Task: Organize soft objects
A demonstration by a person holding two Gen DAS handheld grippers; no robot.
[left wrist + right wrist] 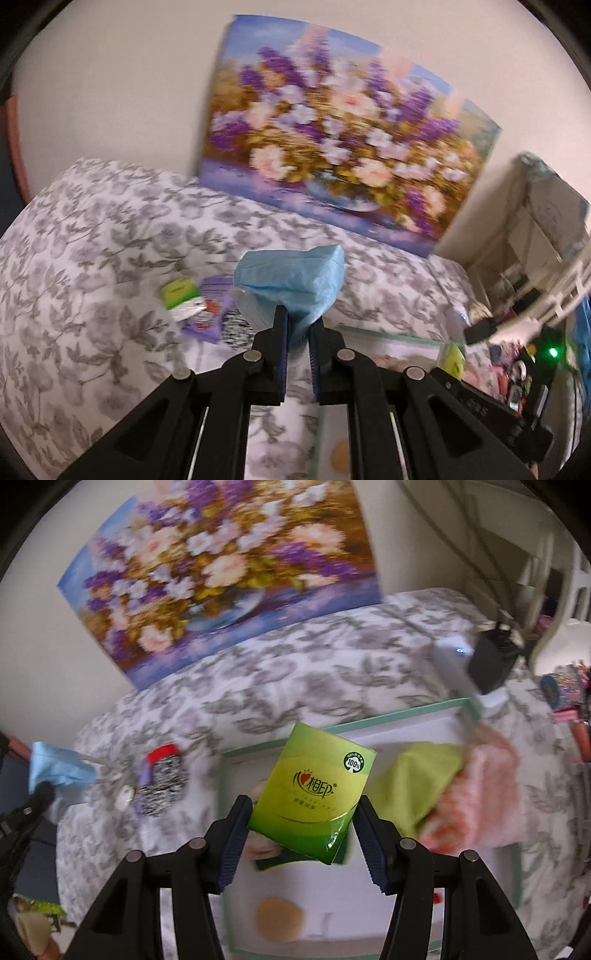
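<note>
The left claw (297, 325) is clenched on a blue face mask (295, 280), lifted above the floral bedspread (92, 236). The right claw (303, 823) grips a green tissue pack (314, 794) by its sides over the green-rimmed tray (406, 710), near the tray's far edge, where green and pink cloths (461, 794) lie.

A tray (406, 710) lies on the bed (295, 664), before the painting (221, 572) at the wall. Cloths (461, 794) lie in the tray's right part. Left of the tray lies a pouch (162, 786).
</note>
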